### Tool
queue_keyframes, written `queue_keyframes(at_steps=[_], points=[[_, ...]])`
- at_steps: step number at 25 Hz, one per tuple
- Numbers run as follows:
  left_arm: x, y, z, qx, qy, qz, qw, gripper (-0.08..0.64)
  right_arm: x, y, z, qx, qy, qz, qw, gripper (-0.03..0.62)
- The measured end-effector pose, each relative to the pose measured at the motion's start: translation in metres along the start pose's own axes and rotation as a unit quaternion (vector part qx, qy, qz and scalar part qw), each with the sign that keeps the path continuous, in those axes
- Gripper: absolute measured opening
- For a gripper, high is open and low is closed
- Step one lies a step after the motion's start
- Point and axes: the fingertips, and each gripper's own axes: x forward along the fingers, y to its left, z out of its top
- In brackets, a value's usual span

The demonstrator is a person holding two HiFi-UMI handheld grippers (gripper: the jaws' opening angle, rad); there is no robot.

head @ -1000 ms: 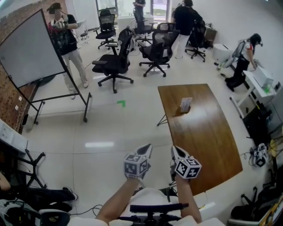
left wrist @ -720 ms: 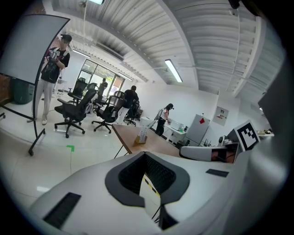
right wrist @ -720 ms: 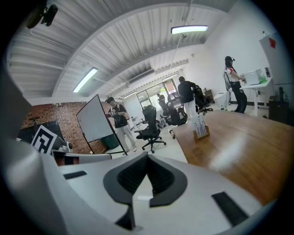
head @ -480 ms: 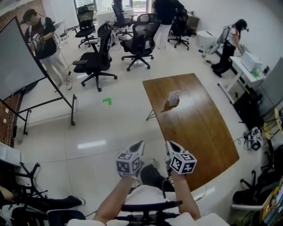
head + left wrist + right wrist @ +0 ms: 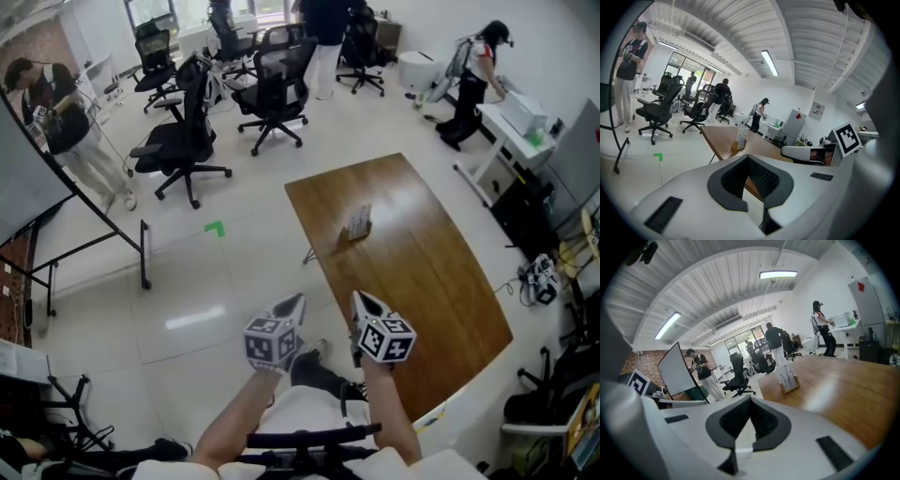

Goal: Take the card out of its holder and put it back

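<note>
A white card stands in a small wooden holder (image 5: 358, 223) near the far left edge of the brown table (image 5: 422, 281). The holder also shows in the left gripper view (image 5: 740, 138) and in the right gripper view (image 5: 788, 379), far ahead of both jaws. My left gripper (image 5: 293, 302) hovers over the floor just short of the table's near corner, shut and empty. My right gripper (image 5: 360, 298) is beside it at the table's near edge, jaws together with nothing in them. From each gripper's own view, the left gripper (image 5: 747, 157) and the right gripper (image 5: 750, 399) have their jaws meeting.
Black office chairs (image 5: 187, 141) stand on the white floor beyond the table. A whiteboard on a stand (image 5: 37, 178) is at the left, with a person (image 5: 56, 112) behind it. Another person (image 5: 473, 75) bends at a white desk (image 5: 516, 122) at the right. Cables (image 5: 539, 277) lie right of the table.
Both grippers and the head view have moved forward toward the table, so the holder and table sit nearer and more central. The jaws stayed shut throughout.
</note>
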Motion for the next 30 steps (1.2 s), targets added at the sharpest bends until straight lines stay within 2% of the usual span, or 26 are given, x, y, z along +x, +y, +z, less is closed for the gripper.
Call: queue_keyframes(at_steps=[13,23,30], points=[[0.103,0.03,0.05,0.017,0.045,-0.037,0.9982,-0.008,0.084,-0.053,0.051,0.032,-0.002,-0.024,0.999,-0.003],[0.158,0.032,0.067,0.038,0.068,-0.054,0.9955,-0.008,0.099,-0.088,0.066,0.066,-0.018,-0.029,0.997,-0.003],[0.19,0.03,0.073,0.064,0.092,-0.083,0.9903,-0.008,0.1,-0.109,0.071,0.092,-0.03,-0.043,0.994,-0.003]])
